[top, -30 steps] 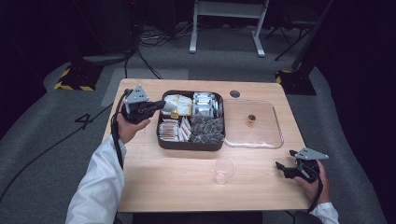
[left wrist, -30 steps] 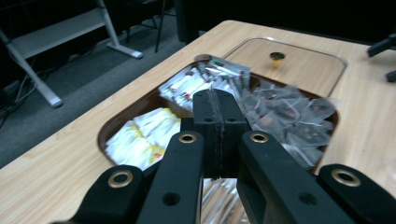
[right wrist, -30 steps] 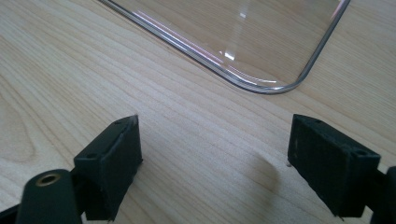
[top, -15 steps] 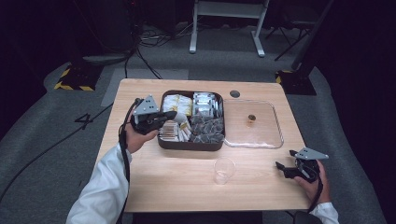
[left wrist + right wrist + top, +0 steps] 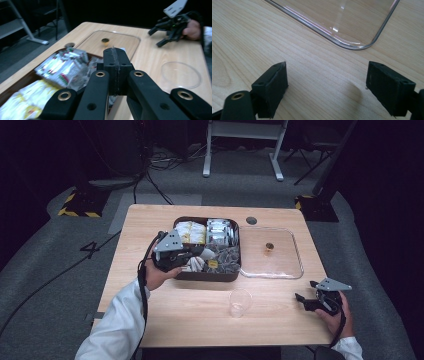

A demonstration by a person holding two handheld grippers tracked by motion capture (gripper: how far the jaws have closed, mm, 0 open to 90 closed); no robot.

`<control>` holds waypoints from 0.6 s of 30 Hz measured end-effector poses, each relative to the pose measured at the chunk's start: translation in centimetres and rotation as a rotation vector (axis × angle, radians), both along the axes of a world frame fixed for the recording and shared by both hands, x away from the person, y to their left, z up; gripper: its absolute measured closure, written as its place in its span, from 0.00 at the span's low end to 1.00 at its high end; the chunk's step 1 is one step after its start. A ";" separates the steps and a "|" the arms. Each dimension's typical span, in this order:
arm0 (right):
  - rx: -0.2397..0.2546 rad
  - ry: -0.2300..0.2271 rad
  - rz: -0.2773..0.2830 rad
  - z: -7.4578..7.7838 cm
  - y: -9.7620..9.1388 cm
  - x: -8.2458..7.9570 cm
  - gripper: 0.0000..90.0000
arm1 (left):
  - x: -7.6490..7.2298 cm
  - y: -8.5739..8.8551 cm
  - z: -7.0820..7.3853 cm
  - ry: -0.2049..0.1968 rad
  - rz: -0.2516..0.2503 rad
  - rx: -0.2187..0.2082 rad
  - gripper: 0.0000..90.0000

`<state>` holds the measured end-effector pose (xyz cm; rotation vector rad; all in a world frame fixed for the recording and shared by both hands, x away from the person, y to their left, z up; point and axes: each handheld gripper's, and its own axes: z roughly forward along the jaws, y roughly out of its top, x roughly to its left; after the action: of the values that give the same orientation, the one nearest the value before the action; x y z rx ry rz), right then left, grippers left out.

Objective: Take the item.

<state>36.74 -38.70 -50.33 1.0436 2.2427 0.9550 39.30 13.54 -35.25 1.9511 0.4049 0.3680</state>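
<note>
A dark tray [image 5: 207, 276] holds several snack packets [image 5: 220, 231]; the packets [image 5: 62, 67] lie just below my left gripper's jaws. My left gripper [image 5: 199, 254] hovers over the tray's left half, pointing right. Its jaws [image 5: 115, 56] are pressed together, shut with nothing visible between them. My right gripper [image 5: 302, 301] rests low at the table's front right, held by a hand, and also appears far off as the right gripper [image 5: 166, 27]. It is open [image 5: 329, 87] over bare wood, nothing between its pads [image 5: 274, 85].
A clear flat lid [image 5: 272, 265] with a small brown knob [image 5: 269, 247] lies right of the tray; its corner [image 5: 352, 46] is just ahead of the right jaws. A clear plastic cup [image 5: 240, 302] stands at the front middle. A round grommet [image 5: 251, 220] sits near the far edge.
My left gripper has moved right, from beside the tray's left edge to over the packets, staying shut. The right gripper has kept still.
</note>
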 end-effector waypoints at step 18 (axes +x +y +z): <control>0.001 0.001 0.001 0.0 0.0 0.0 0.20 | -2.6 -3.8 -0.1 0.001 -0.155 0.008 0.99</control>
<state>36.76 -38.72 -50.33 1.0441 2.2441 0.9562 36.68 9.78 -35.35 1.9754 0.2510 0.2686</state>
